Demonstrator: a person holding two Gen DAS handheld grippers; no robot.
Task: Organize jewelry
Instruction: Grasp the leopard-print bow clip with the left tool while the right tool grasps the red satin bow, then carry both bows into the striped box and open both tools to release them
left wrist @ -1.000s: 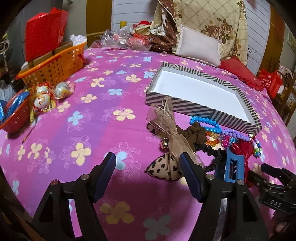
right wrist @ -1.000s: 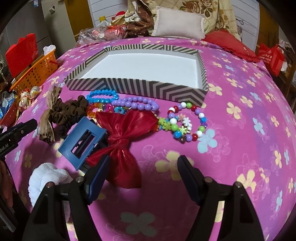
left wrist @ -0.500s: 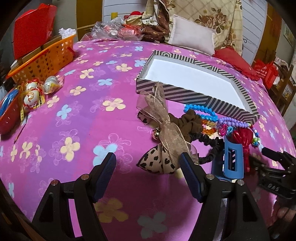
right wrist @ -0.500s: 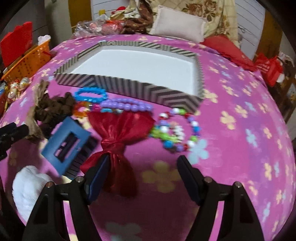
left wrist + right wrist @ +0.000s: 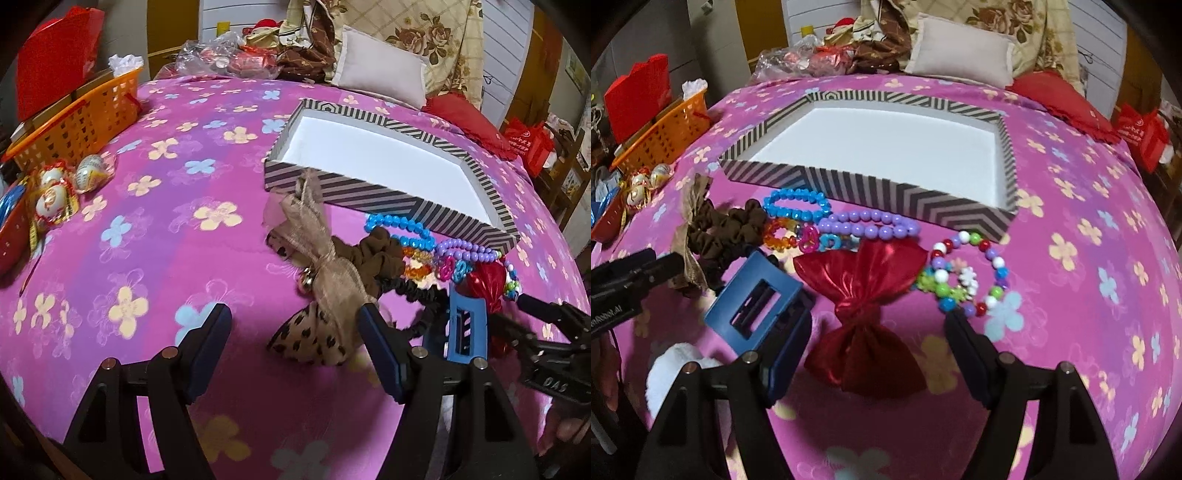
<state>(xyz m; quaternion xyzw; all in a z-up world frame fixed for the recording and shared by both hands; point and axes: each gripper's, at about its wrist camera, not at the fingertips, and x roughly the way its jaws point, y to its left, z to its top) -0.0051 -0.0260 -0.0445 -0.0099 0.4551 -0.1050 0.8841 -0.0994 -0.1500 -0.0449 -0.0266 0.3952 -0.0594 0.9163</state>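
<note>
A striped box (image 5: 820, 182) with a white inside lies on the pink flowered bedspread; in the left wrist view the striped box (image 5: 369, 192) is at the right. In front of it lie a blue bead bracelet (image 5: 796, 203), a purple bead strand (image 5: 875, 225), a multicolour bead bracelet (image 5: 964, 273), a red bow (image 5: 864, 291), a blue hair claw (image 5: 757, 302) and a brown scrunchie (image 5: 727, 232). My right gripper (image 5: 877, 350) stands open over the red bow's near half. My left gripper (image 5: 295, 343) is open, with a tan leopard-print bow (image 5: 317, 295) just beyond its fingers.
An orange basket (image 5: 77, 118) and wrapped eggs (image 5: 55, 195) sit at the left edge. Pillows (image 5: 380, 74) and plastic bags line the far side. A white fluffy item (image 5: 672, 373) lies near my right gripper's left finger. Bare bedspread spreads to the right (image 5: 1089, 258).
The right wrist view has tilted a little, so the red bow now sits closer between the right fingers. The left view shifted slightly. Both grippers stay open.
</note>
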